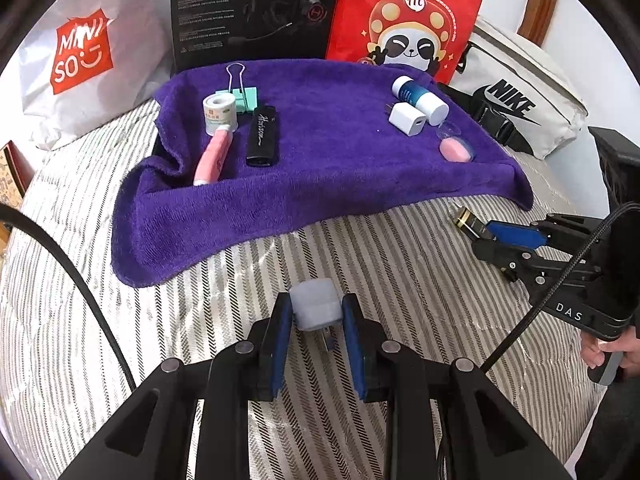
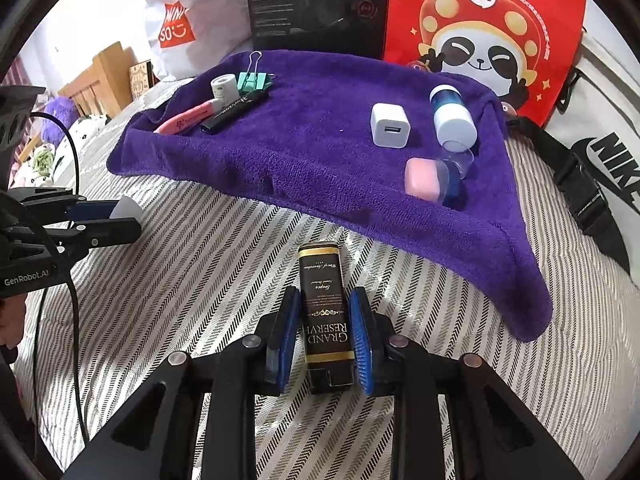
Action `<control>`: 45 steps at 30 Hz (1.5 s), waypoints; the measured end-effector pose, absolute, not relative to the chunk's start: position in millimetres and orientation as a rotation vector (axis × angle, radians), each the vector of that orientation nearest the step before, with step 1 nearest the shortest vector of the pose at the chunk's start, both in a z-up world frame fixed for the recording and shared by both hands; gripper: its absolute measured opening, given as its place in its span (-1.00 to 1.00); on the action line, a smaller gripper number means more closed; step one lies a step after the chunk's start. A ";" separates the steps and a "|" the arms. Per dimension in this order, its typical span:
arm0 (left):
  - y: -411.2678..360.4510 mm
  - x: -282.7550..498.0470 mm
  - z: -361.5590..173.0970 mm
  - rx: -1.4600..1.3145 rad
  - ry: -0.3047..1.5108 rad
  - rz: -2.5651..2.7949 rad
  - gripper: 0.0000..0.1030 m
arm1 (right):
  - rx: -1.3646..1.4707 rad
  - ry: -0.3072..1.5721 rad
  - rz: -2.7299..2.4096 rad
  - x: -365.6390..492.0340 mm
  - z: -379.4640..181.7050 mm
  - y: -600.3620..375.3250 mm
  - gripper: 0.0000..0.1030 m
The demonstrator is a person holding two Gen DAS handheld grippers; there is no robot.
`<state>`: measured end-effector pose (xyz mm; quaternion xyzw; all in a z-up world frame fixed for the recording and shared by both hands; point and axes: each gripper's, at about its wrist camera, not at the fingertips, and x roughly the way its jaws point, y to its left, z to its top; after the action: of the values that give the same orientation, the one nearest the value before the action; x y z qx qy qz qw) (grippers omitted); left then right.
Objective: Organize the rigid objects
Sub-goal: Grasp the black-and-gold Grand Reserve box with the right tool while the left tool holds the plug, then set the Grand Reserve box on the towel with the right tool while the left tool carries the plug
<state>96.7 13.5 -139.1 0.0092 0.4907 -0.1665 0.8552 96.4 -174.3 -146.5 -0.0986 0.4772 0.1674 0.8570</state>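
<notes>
My left gripper (image 1: pixel 317 312) is shut on a small white plug adapter (image 1: pixel 316 305), held above the striped bedspread; it also shows in the right wrist view (image 2: pixel 126 208). My right gripper (image 2: pixel 325 312) is shut on a black and gold "Grand Reserve" box (image 2: pixel 325 308), low over the bedspread; it also shows in the left wrist view (image 1: pixel 472 224). A purple towel (image 1: pixel 320 168) lies ahead. On it are a tape roll (image 1: pixel 219 112), a green binder clip (image 1: pixel 240 94), a pink tube (image 1: pixel 214 156), a black stick (image 1: pixel 262 136), a white charger (image 1: pixel 408 118), a blue-white bottle (image 1: pixel 420 98) and a pink case (image 1: pixel 454 149).
Behind the towel stand a white Miniso bag (image 1: pixel 84 56), a black headset box (image 1: pixel 256 8) and a red panda bag (image 1: pixel 408 16). A white Nike bag (image 1: pixel 516 92) lies at the right. A cable (image 1: pixel 68 264) crosses the left of the bed.
</notes>
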 end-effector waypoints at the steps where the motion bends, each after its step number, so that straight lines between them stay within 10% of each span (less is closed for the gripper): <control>1: 13.9 96.2 -138.2 0.020 1.032 -0.352 -0.52 | -0.213 1.008 0.351 96.2 -145.8 -173.2 -0.53; 45: 36.3 171.8 -88.5 -0.031 0.935 -0.348 -0.52 | -0.132 0.980 0.375 205.0 -98.0 -165.7 -0.54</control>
<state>171.8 36.3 -88.5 -0.0151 0.4485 -0.1668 0.8780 205.0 -165.7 -98.0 -0.0630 0.4675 0.1788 0.8634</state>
